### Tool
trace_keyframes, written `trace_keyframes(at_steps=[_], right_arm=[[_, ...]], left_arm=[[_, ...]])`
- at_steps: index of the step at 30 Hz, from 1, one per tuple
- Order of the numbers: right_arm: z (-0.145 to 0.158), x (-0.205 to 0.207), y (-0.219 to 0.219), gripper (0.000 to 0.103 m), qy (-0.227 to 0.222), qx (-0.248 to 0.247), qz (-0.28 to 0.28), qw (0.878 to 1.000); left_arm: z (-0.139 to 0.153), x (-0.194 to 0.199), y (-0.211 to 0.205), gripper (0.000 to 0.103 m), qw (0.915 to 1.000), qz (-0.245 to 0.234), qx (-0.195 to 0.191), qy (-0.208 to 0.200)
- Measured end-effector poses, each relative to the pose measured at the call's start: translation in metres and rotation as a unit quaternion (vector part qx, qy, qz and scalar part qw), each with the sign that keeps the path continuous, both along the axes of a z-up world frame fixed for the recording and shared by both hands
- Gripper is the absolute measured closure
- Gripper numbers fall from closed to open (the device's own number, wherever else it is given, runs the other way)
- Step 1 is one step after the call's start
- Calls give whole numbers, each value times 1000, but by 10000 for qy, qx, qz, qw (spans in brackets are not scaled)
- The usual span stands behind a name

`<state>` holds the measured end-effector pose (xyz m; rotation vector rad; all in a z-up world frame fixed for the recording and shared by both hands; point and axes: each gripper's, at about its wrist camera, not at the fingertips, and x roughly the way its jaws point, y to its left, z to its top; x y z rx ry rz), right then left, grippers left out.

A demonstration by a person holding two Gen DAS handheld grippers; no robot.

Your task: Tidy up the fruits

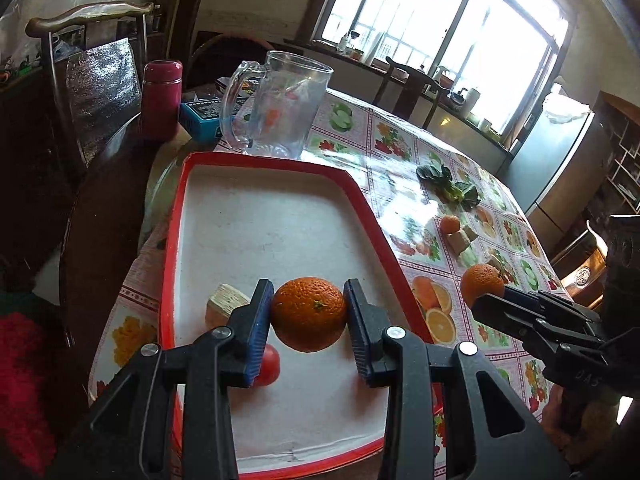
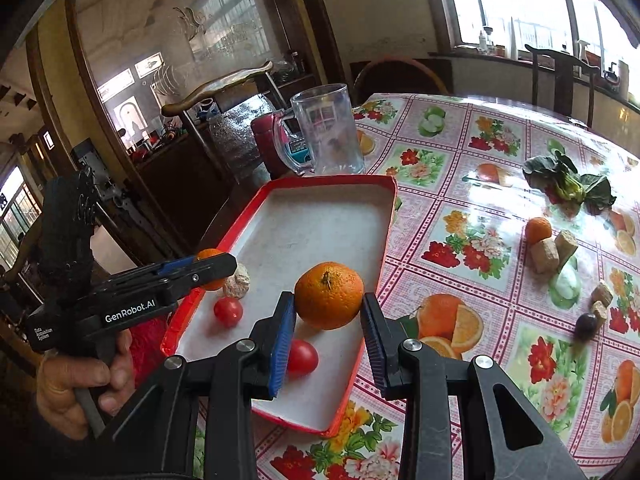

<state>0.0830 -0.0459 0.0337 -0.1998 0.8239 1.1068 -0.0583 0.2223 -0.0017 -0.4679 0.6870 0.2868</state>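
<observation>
A white tray with a red rim (image 1: 372, 216) (image 2: 390, 216) lies at the table's left edge. My left gripper (image 1: 308, 292) is shut on an orange (image 1: 309, 314) held above the tray's near half; in the right wrist view this gripper (image 2: 224, 266) shows at the left, with a hand below it. My right gripper (image 2: 329, 298) is shut on a second orange (image 2: 329, 295) close to the tray's right rim, and it also shows in the left wrist view (image 1: 490, 300). In the tray lie two tomatoes (image 2: 228, 311) (image 2: 302, 356) and a pale ginger piece (image 2: 237, 276).
On the flowered tablecloth lie a small orange (image 2: 538, 230), ginger chunks (image 2: 554, 250), a leafy green (image 2: 568, 186) and a dark round thing (image 2: 586, 326). A clear jug (image 1: 280, 108) and a red thermos (image 1: 162, 98) stand behind the tray. A chair (image 1: 92, 80) stands at the left.
</observation>
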Motion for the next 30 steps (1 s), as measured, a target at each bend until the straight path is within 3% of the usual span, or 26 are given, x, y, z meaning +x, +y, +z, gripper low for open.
trace_keyframes(at_steps=[13,30], right_arm=[[-35,16,63,69,293,-445,143,9985],[-60,33,90,69,289,-838,165,9959]], left_arm=[[-16,20,42,69,9985,260,29,490],[-41,52,61,69,9942,274,-10,1039]])
